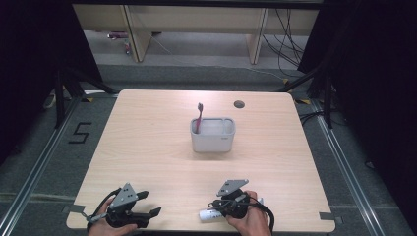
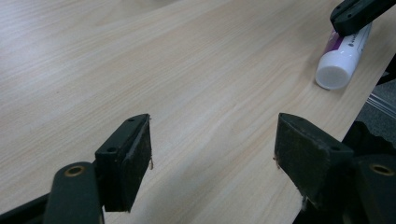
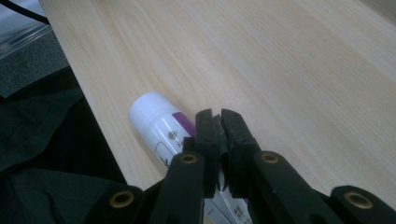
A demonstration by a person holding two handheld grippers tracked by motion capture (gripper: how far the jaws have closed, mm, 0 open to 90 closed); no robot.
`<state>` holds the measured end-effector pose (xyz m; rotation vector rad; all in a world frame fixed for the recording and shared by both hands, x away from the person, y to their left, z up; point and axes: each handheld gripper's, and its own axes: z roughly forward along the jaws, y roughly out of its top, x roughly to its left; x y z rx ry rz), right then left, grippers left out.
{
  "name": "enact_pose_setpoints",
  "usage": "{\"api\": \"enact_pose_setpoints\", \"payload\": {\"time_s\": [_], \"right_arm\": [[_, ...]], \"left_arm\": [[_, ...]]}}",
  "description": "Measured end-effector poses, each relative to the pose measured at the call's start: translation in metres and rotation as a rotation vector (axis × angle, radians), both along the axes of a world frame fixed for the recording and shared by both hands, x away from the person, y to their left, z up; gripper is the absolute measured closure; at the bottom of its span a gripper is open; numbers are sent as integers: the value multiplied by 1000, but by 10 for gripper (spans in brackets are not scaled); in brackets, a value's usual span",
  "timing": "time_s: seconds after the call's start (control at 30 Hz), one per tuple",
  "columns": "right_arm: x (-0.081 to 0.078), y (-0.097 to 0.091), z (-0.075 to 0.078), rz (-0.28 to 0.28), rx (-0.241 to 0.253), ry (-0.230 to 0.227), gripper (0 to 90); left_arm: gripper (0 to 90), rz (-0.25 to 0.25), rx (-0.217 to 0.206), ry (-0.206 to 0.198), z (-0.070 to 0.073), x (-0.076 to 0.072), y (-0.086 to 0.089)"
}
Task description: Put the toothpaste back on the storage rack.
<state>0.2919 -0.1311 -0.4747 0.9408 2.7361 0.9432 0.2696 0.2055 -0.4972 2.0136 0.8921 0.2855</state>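
Inside white holder [image 1: 212, 140], upright toothbrush [image 1: 198, 118], seemingly leaning left.

black grippers, brass-ringed screws on the fingers [image 2: 128, 158], grey three-cornered top plates.

A toothbrush [image 1: 199, 117] stands in the holder [image 1: 212, 140] mid-table; a tube [image 1: 210, 214] lies at the near edge.

A pale wooden table [image 1: 147, 142] stood on grey floor [image 1: 44, 162] marked "5" at left, dark curtains [image 1: 373, 59] flanked both sides, and beige furniture legs [image 1: 137, 34] rose at top.
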Motion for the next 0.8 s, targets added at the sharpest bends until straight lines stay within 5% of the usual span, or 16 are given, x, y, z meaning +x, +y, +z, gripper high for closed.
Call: {"api": "enact_pose_setpoints", "payload": {"time_s": [0.03,0.17,0.2,0.27,0.37,0.4,0.5,0.7,0.8], "right_arm": [[1,0,-3,15,4,-40,858],[-1,-4,0,2,0,-18,854],[-4,-3,2,-55,-6,38,850],[-2,-5,-1,9,16,-21,847],[-4,-7,2,-11,21,7,842],[-2,-8,-1,8,11,-43,842],[-6,-10,2,-41,7,19,836],[-10,-17,4,-67,12,-15,818],[-12,-26,7,-23,25,-37,811]], "left_arm": [[271,-1,5,5,1,0,0],[271,3,-1,3,0,0,0],[271,2,4,7,1,0,0],[271,5,1,4,1,0,0],[271,4,7,1,0,-1,0],[271,-2,7,3,1,0,0],[271,0,4,3,0,0,0],[271,3,-2,4,1,0,0],[271,11,12,9,2,0,1]]}}
